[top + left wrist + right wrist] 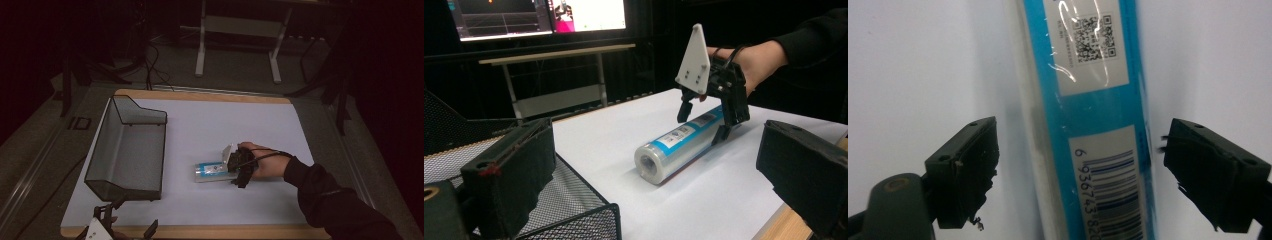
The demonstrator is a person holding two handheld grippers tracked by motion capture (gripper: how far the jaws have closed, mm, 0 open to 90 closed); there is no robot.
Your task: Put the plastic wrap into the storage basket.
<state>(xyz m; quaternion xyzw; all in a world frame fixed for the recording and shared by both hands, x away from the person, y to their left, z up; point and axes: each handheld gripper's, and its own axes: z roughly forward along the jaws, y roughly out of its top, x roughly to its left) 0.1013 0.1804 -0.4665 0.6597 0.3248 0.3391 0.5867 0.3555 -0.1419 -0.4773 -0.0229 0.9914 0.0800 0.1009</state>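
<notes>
- A shiny blue and clear plastic roll lies on its side on the white sheet that covers the table.
- The roll has white labels on it, with a barcode and a small square code. You can read them best in the right gripper view.
- The right gripper is at the roll's right end in the high view. A hand in a dark sleeve holds it.
- Its two black jaws stand wide apart, one on each side of the roll. There is a gap between each jaw and the roll, so they do not pinch it.
- In the left gripper view the right gripper tips down over the far end of the roll. A grey three-cornered plate sits on top of it.
- A black wire mesh tray sits on the left part of the table. It is well apart from the roll.
- The left gripper is at the near edge of the table, just by the tray's front corner.
- Its black jaws are spread wide in its own view, with nothing between them. The tray's corner is right below them.
</notes>
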